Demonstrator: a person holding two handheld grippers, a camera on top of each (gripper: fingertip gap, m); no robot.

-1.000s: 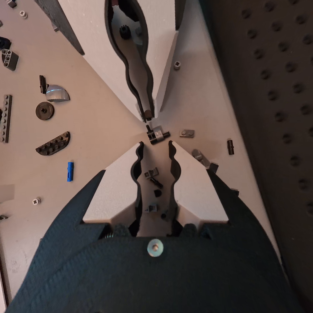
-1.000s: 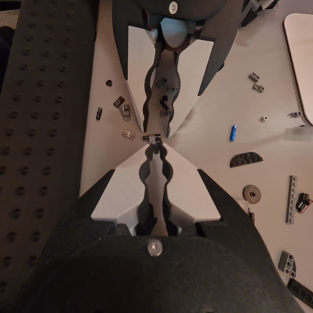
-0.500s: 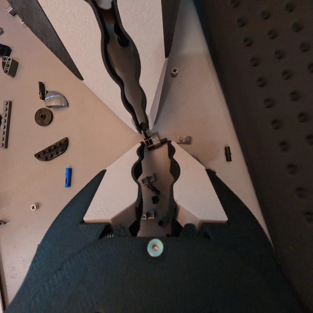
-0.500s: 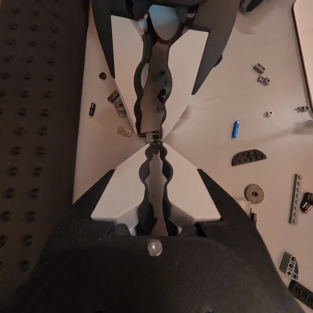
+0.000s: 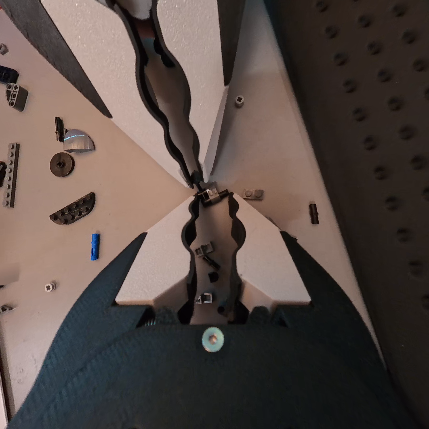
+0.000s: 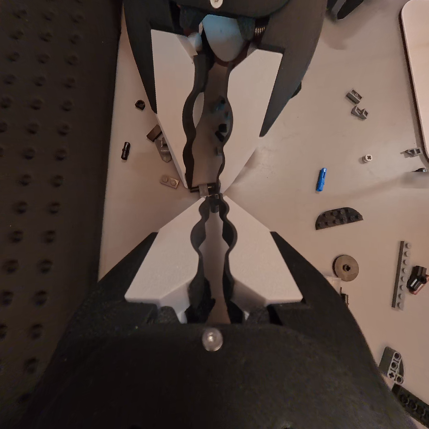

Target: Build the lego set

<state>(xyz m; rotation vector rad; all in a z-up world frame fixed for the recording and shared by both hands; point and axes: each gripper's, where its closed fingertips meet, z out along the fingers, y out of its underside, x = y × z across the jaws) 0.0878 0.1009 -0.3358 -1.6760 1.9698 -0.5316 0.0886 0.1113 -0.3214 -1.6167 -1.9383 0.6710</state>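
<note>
Along the right side of the left wrist view, a dark studded baseplate (image 5: 371,139) borders the pale table (image 5: 139,197), leaving only a narrow strip of bare surface beside the grippers; loose parts lie well apart to the left, among them a blue pin (image 5: 94,247), a black half-round plate (image 5: 72,209) and a dark round disc (image 5: 62,164). The left gripper (image 5: 212,199) has its jaws partly apart, spanning a small grey connector with black pins (image 5: 211,195) that sits right between its fingertips, its pin ends touching or nearly touching both. The right gripper (image 5: 196,177) reaches in from above, its jaws pinched together on the black pin standing out of the connector's upper left. A grey two-stud plate (image 5: 253,194) lies just beside it.

From the right wrist view, the baseplate (image 6: 46,162) fills the left edge, and open table (image 6: 290,151) spreads to the right up to a pale rounded board (image 6: 417,69). The right gripper (image 6: 214,203) is clamped on the pin end of the connector (image 6: 205,189). The left gripper (image 6: 203,185) faces it, tips apart to either side of the connector. The blue pin (image 6: 321,179) and half-round plate (image 6: 339,218) lie well apart to the right.
</note>
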